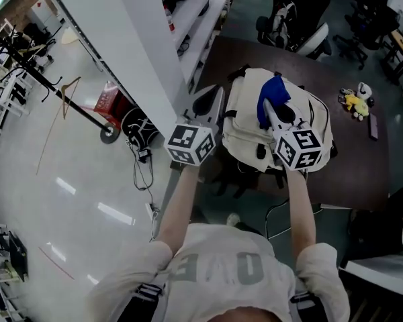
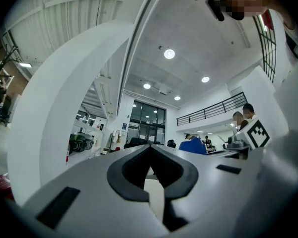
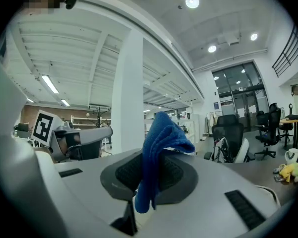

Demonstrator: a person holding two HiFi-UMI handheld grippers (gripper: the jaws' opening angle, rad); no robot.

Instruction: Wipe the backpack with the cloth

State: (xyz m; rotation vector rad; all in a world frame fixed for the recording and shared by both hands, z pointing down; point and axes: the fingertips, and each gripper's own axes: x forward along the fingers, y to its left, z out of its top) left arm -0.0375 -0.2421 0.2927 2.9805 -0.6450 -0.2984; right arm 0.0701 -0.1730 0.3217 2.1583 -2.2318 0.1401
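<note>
We are looking down on the cream backpack (image 1: 245,123), which is lying flat on the dark desk (image 1: 363,170), and both tools are hanging close to it. The right hand-held gripper (image 1: 271,111) is hovering over the middle of the backpack, and its jaws are pinching tight on the blue cloth (image 1: 272,94). From that gripper's own camera we are seeing the cloth bunching up above the jaw tips and draping down between the dark pads. Whether the cloth is touching the backpack, we cannot tell from here. The left hand-held gripper (image 1: 210,99) is hovering just beside the backpack's left side. Its jaws are meeting at the tips and holding nothing at all. A small yellow plush toy (image 1: 354,103) is sitting on the desk well to the right of the backpack. An office chair (image 1: 307,42) is standing beyond the backpack's far end, past the desk edge.
</note>
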